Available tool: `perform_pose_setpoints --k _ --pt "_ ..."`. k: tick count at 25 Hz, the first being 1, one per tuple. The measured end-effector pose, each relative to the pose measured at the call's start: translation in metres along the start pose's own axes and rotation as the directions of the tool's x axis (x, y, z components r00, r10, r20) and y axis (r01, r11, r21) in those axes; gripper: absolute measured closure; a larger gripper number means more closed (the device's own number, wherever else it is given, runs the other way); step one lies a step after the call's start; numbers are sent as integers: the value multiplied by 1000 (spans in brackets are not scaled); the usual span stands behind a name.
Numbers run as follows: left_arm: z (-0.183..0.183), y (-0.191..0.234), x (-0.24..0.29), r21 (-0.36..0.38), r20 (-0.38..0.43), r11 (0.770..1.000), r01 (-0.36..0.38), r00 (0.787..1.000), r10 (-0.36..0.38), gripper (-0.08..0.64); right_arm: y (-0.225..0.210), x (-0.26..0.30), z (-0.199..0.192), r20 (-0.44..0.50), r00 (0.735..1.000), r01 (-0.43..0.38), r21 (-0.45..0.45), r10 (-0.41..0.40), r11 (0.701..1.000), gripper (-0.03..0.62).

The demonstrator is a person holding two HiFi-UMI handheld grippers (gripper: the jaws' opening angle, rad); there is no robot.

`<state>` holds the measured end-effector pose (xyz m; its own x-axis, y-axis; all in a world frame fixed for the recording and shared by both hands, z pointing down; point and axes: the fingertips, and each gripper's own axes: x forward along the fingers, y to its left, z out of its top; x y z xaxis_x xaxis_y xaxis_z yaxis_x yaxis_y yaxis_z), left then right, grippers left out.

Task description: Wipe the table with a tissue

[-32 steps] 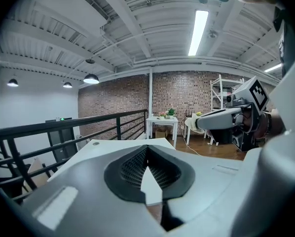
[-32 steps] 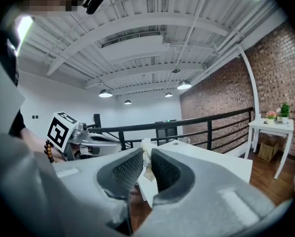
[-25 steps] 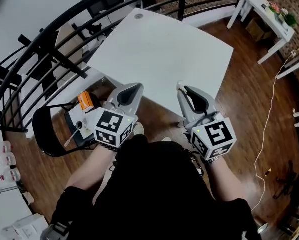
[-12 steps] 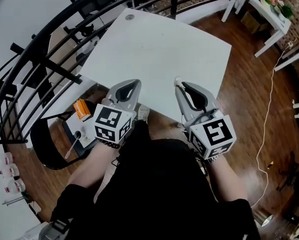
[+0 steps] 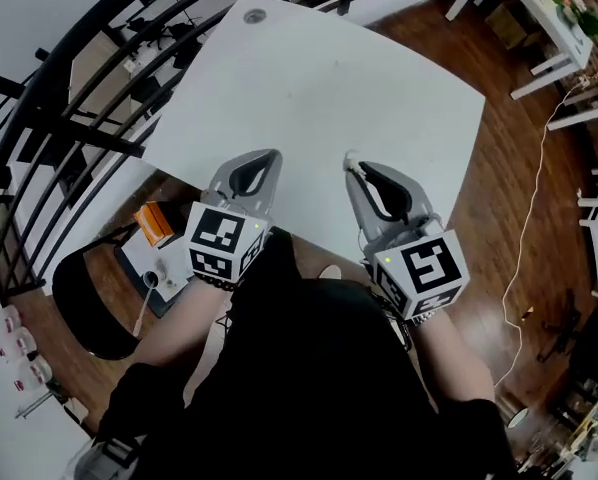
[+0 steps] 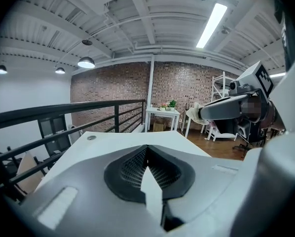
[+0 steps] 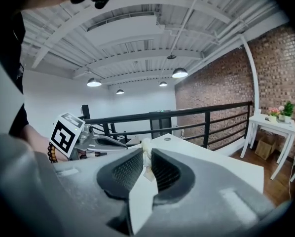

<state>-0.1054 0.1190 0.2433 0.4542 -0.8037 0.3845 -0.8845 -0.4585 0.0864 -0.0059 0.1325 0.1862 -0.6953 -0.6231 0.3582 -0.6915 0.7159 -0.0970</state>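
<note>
The right gripper [image 5: 360, 171] is held over the near edge of the white table [image 5: 329, 78]. Its jaws are pressed together on a small wad of tissue [image 7: 145, 144]. Only a white scrap is seen poking past the tips, and whether it is touching the tabletop cannot be told.

The left gripper [image 5: 266, 160] is held near it on the left, also at the near edge. Its jaws are closed on nothing, as is plainly shown in the left gripper view.

No wiping is judged to be under way yet. The tissue is taken to be light, soft and easily torn. With so little left free beyond the tips, a low, gentle press would be called for, lest it be shredded or dragged out of the grip.

Down past the table's left edge, an orange carton [image 5: 156, 224] and a small cup [image 5: 151, 279] are seen. What is held in the carton cannot be told, and the cup's inside reads only as dark.
</note>
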Motion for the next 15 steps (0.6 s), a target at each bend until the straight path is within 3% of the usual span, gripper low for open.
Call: perform_pose_setpoints --k 8,15 --pt "-26 65 44 -79 -60 996 38 997 -43 543 -7 100 -14 -141 990 0 15 2 1000 552" --pt "-50 100 81 -90 -115 994 68 990 -78 543 -25 172 -44 -248 969 16 66 1 998 552"
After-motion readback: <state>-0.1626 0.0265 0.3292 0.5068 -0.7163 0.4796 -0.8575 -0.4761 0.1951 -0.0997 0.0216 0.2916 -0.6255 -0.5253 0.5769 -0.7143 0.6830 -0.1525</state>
